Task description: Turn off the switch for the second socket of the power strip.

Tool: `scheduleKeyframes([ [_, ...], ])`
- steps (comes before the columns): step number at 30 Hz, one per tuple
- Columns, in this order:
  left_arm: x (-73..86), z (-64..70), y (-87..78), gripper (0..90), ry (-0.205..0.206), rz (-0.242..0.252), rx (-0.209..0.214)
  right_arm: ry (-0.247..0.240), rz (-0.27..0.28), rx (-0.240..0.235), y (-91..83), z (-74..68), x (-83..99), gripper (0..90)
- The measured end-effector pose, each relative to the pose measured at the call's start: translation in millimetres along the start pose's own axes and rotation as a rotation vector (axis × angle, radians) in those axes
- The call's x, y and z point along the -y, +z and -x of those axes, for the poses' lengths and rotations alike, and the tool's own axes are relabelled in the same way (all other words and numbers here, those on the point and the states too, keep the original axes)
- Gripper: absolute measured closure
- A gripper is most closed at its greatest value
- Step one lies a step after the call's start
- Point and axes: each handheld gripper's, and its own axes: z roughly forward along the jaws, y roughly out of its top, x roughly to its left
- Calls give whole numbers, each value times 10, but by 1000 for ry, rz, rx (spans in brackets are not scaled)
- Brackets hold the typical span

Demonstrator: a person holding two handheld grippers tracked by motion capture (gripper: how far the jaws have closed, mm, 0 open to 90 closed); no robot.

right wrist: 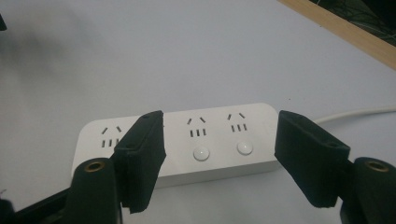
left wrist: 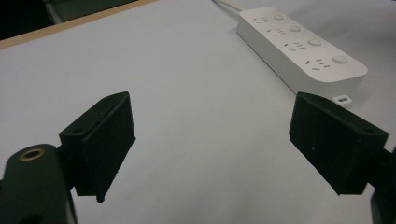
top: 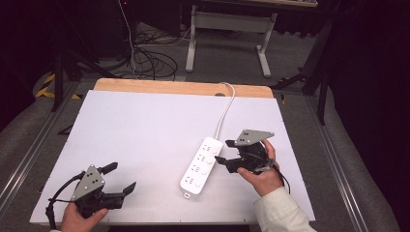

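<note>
Two spread grippers, one power strip on the worktop.

The white power strip (top: 202, 165) lies right of centre, nearer the front edge, its cord (top: 225, 110) running to the back edge. The right gripper (top: 231, 152), jaws wide apart and empty, hovers just beside its right side; the left gripper (top: 122, 179), equally spread, sits near the front-left corner. A sideways nudge could likely slide the light strip or tug the cord.

White rectangular four-socket plastic power strip (top: 201, 166) with round buttons, at 4 o'clock on white table sheet (top: 145, 140), white cord (top: 225, 108) running toward 12 o'clock, light wooden table edge (top: 179, 87), black floor cables (top: 150, 60), white metal desk frame (top: 227, 34) at 12 o'clock
</note>
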Motion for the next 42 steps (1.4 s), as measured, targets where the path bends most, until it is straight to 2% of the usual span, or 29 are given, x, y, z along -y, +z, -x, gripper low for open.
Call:
scheduleKeyframes([
  [10, 2, -3, 2, 147, 0, -2, 1, 11, -15, -1, 143, 41, -67, 342],
  [23, 1, -2, 3, 147, 0, -5, 0, 6, -31, -10, 310, 14, -174, 345],
  [29, 1, -3, 3, 149, 1, -9, 2, -1, -48, -22, 345, 9, -175, 498],
  [33, 2, -2, 8, 149, 1, -12, 2, 8, -30, -18, 330, 2, -178, 569],
  [36, 2, 0, 10, 149, 0, -12, 2, 8, -35, -4, 326, -4, -187, 598],
  [37, 2, 0, 11, 149, 0, -12, 2, 11, -33, -1, 323, -6, -199, 632],
  [40, 3, 1, 12, 150, -2, -15, 3, 34, -55, -16, 336, 10, -218, 661],
  [42, 3, 1, 11, 150, -1, -14, 3, 32, -75, -4, 340, 16, -234, 766],
])
